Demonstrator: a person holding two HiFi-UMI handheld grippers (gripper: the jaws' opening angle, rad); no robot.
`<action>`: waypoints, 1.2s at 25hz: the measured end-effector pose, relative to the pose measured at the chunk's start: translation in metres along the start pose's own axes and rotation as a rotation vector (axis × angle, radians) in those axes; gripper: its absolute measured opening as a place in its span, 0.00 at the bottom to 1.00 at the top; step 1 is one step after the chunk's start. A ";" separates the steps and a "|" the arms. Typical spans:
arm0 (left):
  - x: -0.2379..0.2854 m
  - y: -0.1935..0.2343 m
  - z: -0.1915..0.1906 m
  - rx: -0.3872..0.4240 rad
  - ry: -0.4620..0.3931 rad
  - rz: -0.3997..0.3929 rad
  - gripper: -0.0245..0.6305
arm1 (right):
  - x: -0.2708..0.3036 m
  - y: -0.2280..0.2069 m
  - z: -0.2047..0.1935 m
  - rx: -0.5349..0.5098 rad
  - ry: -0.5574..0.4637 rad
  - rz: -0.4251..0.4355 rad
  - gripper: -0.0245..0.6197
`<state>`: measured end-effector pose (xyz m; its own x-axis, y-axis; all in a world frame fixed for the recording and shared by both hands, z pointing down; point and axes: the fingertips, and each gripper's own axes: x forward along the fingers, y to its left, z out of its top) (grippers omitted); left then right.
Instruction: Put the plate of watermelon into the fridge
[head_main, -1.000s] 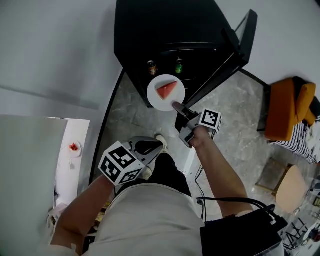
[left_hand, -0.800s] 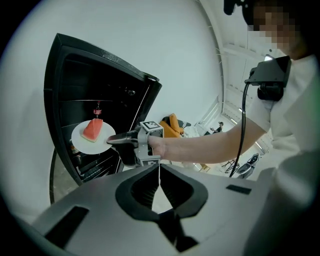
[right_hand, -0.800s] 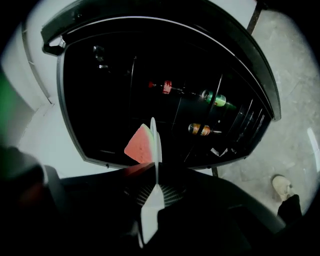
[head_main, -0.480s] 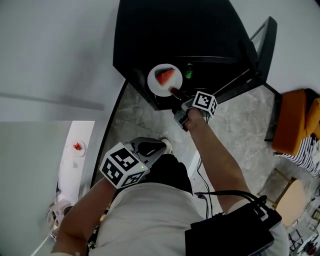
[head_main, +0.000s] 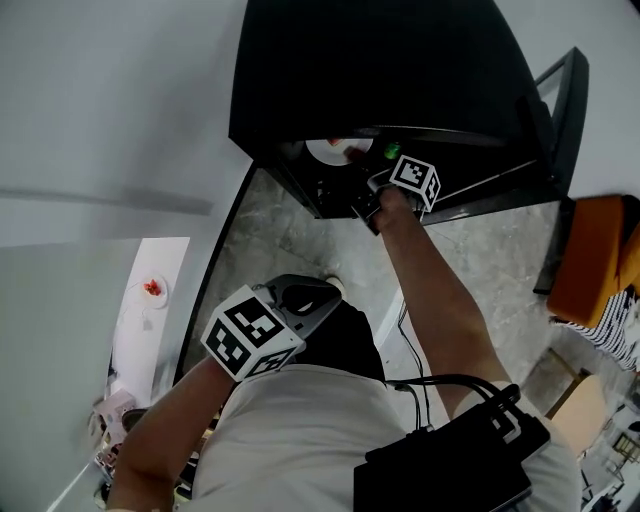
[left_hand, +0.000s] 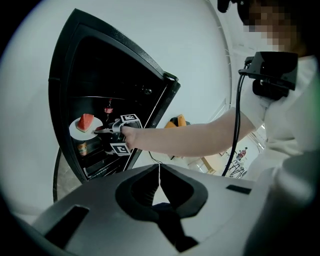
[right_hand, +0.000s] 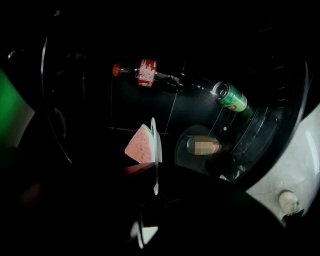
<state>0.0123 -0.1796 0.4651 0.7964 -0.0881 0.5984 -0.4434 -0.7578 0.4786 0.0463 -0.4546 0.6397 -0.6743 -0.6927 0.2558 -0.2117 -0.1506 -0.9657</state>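
The white plate (left_hand: 79, 133) with a red watermelon wedge (left_hand: 86, 121) is inside the open black fridge (left_hand: 65, 80), level with a shelf. My right gripper (left_hand: 102, 130) is shut on the plate's near rim. In the right gripper view the plate (right_hand: 156, 142) appears edge-on, with the wedge (right_hand: 140, 146) to its left in the dark interior. From the head view the plate (head_main: 325, 152) sits just under the fridge's top edge, and the right gripper's marker cube (head_main: 415, 180) is at the opening. My left gripper (head_main: 315, 295) is held low by the person's waist, shut and empty.
A red-labelled bottle (right_hand: 147, 72) and a green can (right_hand: 231, 97) lie on a shelf further in, and another can (right_hand: 205, 146) is to the right of the plate. The fridge door (head_main: 555, 110) stands open at right. An orange chair (head_main: 600, 260) is beyond it.
My right gripper has carried the plate forward from in front of the fridge into its interior. The left gripper has stayed by the waist.
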 end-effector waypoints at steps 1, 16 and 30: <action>0.002 0.001 0.001 -0.001 -0.001 -0.003 0.06 | 0.003 -0.002 0.003 0.002 -0.003 -0.004 0.08; 0.013 0.011 0.008 0.000 -0.012 -0.037 0.06 | 0.017 -0.024 0.014 0.024 -0.005 -0.105 0.08; 0.013 0.000 0.008 -0.028 0.003 -0.067 0.06 | 0.018 -0.013 0.011 -0.160 0.065 -0.138 0.45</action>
<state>0.0255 -0.1862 0.4676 0.8235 -0.0359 0.5662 -0.4006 -0.7435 0.5355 0.0451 -0.4728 0.6562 -0.6747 -0.6253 0.3922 -0.4107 -0.1235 -0.9034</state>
